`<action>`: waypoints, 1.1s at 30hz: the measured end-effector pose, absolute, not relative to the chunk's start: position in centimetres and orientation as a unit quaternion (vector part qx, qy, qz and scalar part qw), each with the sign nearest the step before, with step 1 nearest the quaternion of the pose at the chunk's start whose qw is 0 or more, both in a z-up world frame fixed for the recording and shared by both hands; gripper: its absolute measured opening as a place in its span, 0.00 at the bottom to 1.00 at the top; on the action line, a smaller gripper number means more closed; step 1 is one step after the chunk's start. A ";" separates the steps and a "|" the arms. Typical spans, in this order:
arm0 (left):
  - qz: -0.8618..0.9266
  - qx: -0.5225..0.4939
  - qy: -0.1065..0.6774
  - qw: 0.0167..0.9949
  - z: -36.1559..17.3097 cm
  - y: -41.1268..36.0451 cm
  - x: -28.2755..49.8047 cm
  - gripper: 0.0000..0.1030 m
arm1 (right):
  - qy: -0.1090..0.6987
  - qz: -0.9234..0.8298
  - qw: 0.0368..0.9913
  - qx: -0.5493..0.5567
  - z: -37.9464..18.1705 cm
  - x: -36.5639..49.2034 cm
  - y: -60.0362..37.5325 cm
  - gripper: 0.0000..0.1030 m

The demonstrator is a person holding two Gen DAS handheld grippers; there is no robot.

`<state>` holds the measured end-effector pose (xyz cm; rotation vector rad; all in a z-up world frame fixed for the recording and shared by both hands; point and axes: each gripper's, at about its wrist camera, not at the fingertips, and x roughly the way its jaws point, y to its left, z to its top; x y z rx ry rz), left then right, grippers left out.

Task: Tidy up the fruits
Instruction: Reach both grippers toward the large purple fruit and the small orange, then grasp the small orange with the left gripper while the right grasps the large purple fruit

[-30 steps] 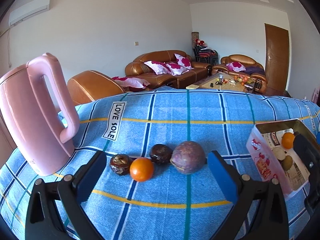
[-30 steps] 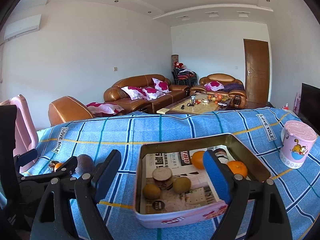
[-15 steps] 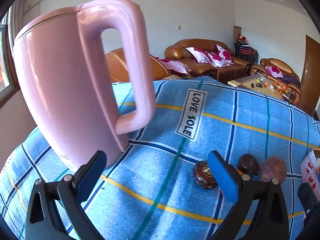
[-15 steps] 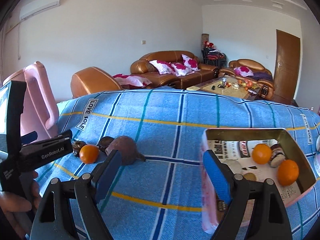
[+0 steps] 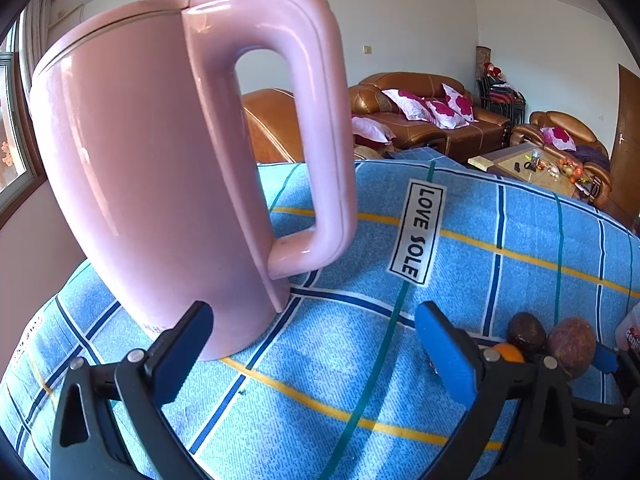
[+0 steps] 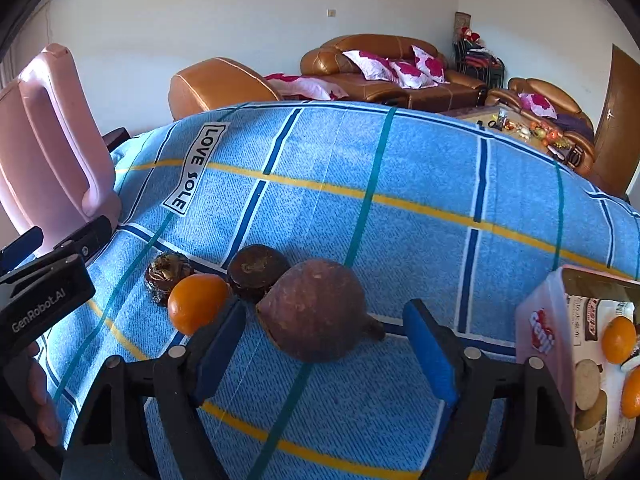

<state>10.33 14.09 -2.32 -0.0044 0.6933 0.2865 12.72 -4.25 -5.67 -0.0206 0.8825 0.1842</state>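
A large brown-purple fruit [image 6: 316,308] lies on the blue checked cloth [image 6: 400,168] in the right wrist view. My right gripper [image 6: 324,320] straddles it; the jaws are closing, with a gap still on each side of the fruit. Left of it sit an orange [image 6: 196,302], a dark round fruit [image 6: 256,268] and a small knobbly dark fruit [image 6: 166,276]. A pink box [image 6: 540,332] at the right holds an orange [image 6: 618,340] and other fruits. My left gripper [image 5: 314,320] is open over bare cloth beside the pink kettle [image 5: 160,180], holding nothing.
The left gripper's black body [image 6: 48,292], held by a hand [image 6: 36,400], sits close to the left of the fruit row. The kettle [image 6: 52,148] stands at the cloth's left edge. Brown sofas [image 6: 380,68] lie beyond the table.
My right gripper moved left from over the box to the loose fruits, dipped down, and its jaws narrowed around the big fruit. My left gripper swung left to face the kettle.
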 end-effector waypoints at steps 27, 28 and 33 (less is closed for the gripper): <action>-0.136 0.023 0.398 0.907 -3.8 6.2 9.9 0.47 | 0.406 0.079 0.909 0.057 -4.9 6.0 -8.7 0.49; -0.135 0.024 0.396 0.908 -3.8 6.1 9.9 0.47 | 0.405 0.079 0.909 0.059 -5.0 6.1 -8.7 0.49; -0.132 0.011 0.413 0.901 -4.3 6.5 11.0 0.47 | 0.406 0.083 0.908 0.065 -5.1 6.2 -8.7 0.49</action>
